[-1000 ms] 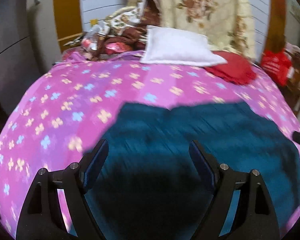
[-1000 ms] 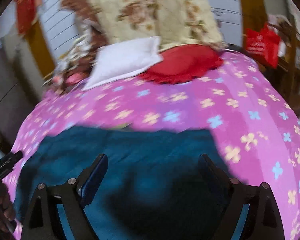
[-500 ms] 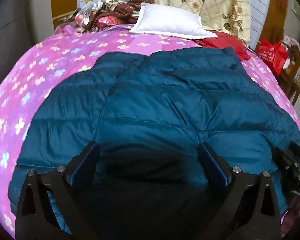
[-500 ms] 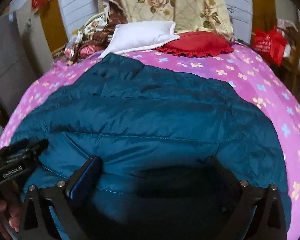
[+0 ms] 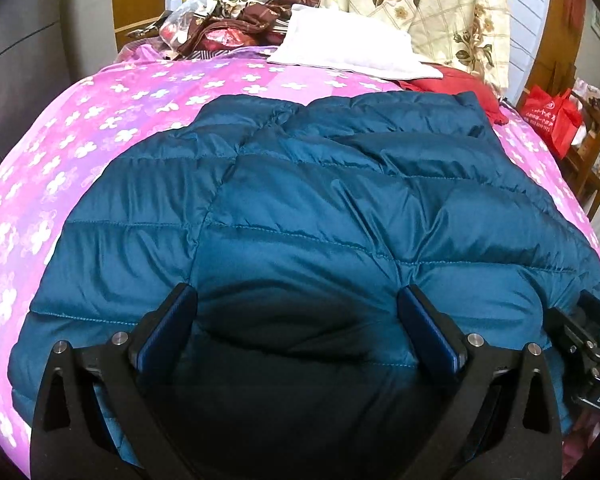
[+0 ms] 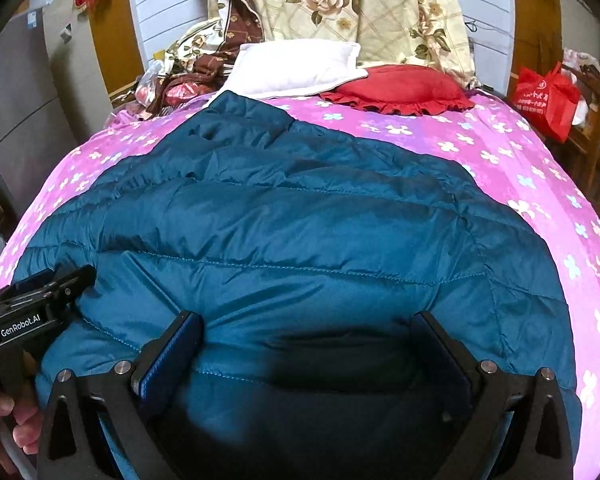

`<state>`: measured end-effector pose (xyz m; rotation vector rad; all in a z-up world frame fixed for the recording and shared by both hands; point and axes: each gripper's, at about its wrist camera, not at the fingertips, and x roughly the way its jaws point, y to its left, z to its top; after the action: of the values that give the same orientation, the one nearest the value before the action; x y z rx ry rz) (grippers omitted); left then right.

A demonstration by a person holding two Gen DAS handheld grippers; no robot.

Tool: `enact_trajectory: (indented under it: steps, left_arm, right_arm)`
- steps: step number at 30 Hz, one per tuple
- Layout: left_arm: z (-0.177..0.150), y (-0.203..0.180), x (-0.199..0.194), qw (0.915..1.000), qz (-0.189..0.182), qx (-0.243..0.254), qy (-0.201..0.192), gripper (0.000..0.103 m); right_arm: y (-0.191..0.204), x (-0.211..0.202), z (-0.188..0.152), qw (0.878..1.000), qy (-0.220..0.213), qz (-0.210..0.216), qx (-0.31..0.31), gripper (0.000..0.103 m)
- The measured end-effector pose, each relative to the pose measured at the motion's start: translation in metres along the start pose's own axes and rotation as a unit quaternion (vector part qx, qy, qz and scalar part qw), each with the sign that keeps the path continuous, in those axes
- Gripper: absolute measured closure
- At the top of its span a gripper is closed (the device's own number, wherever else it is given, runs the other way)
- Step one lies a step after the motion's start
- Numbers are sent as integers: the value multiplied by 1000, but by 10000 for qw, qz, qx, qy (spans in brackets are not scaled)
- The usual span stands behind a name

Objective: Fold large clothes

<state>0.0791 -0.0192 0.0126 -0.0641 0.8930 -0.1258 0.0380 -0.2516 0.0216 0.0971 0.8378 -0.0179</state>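
Observation:
A teal quilted puffer jacket [image 5: 320, 208] lies spread flat on the pink flowered bed cover [image 5: 112, 120]; it also shows in the right wrist view [image 6: 300, 224]. My left gripper [image 5: 298, 308] is open, its jaws wide apart just above the jacket's near edge. My right gripper [image 6: 306, 332] is open too, over the near edge further right. The left gripper shows at the left edge of the right wrist view [image 6: 40, 304], the right gripper at the right edge of the left wrist view [image 5: 588, 344]. Neither holds anything.
A white pillow [image 6: 296, 68] and a red frilled cushion [image 6: 400, 88] lie at the bed's head, with a flowered quilt [image 6: 364, 4] and crumpled cloth [image 5: 236, 16] behind. A red bag [image 6: 548, 96] sits on wooden furniture at right.
Both views have steadied and drawn back toward the near edge, so the whole jacket now shows lying spread on the bed. Both grippers stay open.

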Motion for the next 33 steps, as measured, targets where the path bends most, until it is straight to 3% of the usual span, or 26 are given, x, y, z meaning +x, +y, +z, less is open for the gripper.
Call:
enact_trajectory:
  steps: [30, 33]
  left_arm:
    - [4, 5, -8, 9998, 61, -163, 28, 1]
    - [21, 16, -29, 9992, -6, -163, -364, 1]
  right_arm:
    - [2, -2, -2, 9996, 66, 57, -270, 0]
    - [2, -2, -3, 9995, 51, 60, -305, 0]
